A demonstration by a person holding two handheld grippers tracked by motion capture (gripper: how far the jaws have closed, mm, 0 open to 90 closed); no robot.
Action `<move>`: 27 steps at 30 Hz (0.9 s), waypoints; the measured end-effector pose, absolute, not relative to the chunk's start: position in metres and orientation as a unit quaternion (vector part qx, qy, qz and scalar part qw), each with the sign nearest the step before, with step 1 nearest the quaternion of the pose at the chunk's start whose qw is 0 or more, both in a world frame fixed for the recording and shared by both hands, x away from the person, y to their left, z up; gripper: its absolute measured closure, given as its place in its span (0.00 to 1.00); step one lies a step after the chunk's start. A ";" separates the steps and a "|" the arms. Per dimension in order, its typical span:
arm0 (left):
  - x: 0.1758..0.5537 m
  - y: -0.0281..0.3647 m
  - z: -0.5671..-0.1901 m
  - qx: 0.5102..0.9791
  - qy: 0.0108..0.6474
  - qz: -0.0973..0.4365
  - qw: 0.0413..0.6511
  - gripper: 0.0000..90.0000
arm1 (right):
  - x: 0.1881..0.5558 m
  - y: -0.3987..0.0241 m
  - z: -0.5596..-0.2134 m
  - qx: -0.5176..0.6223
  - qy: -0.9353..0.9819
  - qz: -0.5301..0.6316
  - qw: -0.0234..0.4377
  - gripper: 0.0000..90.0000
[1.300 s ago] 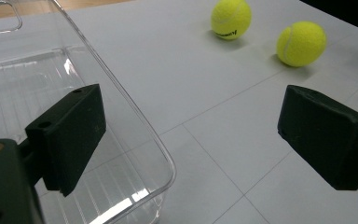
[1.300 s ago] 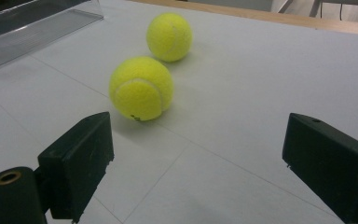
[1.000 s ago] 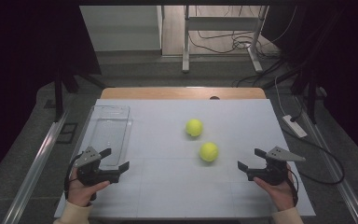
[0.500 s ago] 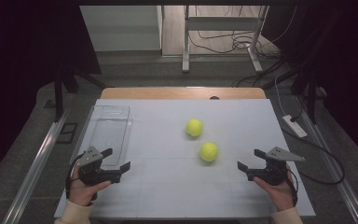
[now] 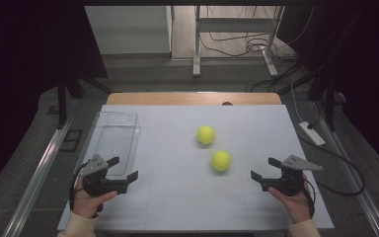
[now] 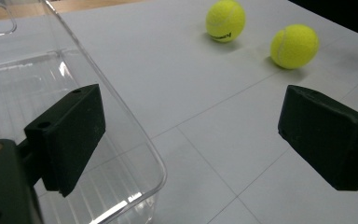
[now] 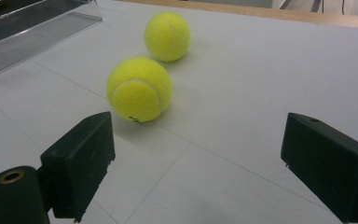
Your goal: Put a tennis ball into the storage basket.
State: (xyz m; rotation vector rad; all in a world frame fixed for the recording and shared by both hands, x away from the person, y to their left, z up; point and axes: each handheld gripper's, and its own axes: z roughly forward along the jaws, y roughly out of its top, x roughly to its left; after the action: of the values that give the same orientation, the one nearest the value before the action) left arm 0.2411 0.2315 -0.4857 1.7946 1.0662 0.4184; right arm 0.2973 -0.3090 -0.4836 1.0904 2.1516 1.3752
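Nothing moved yet: both tennis balls are lying on the table, the clear bin is sitting unfilled.

The left gripper (image 5: pixel 125 168) and right gripper (image 5: pixel 265 168) are both hovering with jaws spread wide, grasping nothing. The near ball (image 5: pixel 221 160) and far ball (image 5: pixel 205 135) are resting on the white table (image 5: pixel 177 207) mid-surface, close together but apart; the clear bin (image 5: pixel 114 140) is standing at the left edge, just beside the left gripper. Apparently every pick and placement remains. The far ball is carrying dark print, too small to read.
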 end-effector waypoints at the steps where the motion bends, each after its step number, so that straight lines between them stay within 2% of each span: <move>1: 0.241 0.230 -0.485 0.739 0.436 0.171 0.485 0.10 | 0.297 -0.310 -0.483 0.385 0.763 0.487 0.181 0.11; 15: 0.244 0.225 -0.482 0.747 0.428 0.154 0.486 0.09 | 0.297 -0.310 -0.482 0.377 0.764 0.491 0.180 0.11; 27: 0.255 0.208 -0.468 0.762 0.409 0.159 0.476 0.10 | 0.297 -0.307 -0.482 0.372 0.770 0.486 0.181 0.11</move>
State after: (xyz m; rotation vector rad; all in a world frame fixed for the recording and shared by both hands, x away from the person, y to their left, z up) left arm 0.2552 0.2083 -0.4681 1.8621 1.0008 0.3887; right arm 0.2971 -0.3070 -0.4819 1.0520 2.1750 1.3716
